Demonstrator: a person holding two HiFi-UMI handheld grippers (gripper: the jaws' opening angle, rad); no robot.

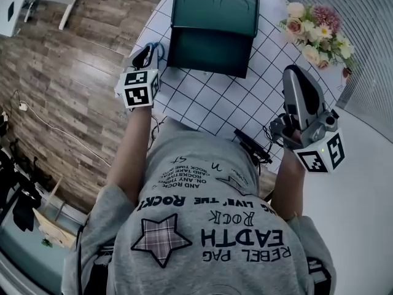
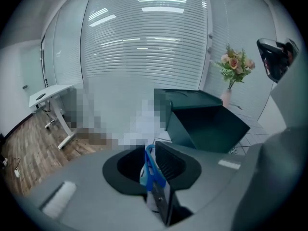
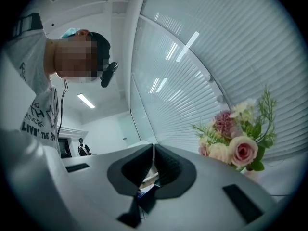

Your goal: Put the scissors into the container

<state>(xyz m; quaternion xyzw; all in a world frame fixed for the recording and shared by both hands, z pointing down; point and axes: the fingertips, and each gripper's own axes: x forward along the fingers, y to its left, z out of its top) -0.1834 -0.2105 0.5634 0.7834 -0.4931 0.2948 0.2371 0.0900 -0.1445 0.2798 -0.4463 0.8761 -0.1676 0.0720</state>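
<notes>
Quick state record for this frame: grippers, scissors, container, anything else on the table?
left gripper: shut on the scissors, blue handles between the jaws
right gripper: shut, empty, pointing toward the flowers
scissors: held left of the container, not in it
container: dark green, lid open, on the gridded table
task: scissors not yet placed

The scissors [image 2: 150, 173] are blue, the container [image 1: 212, 17] dark green.

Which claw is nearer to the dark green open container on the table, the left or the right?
Left. The left claw, holding blue-handled scissors, sits just left of the dark green container; the right claw is farther off on its right side.
</notes>
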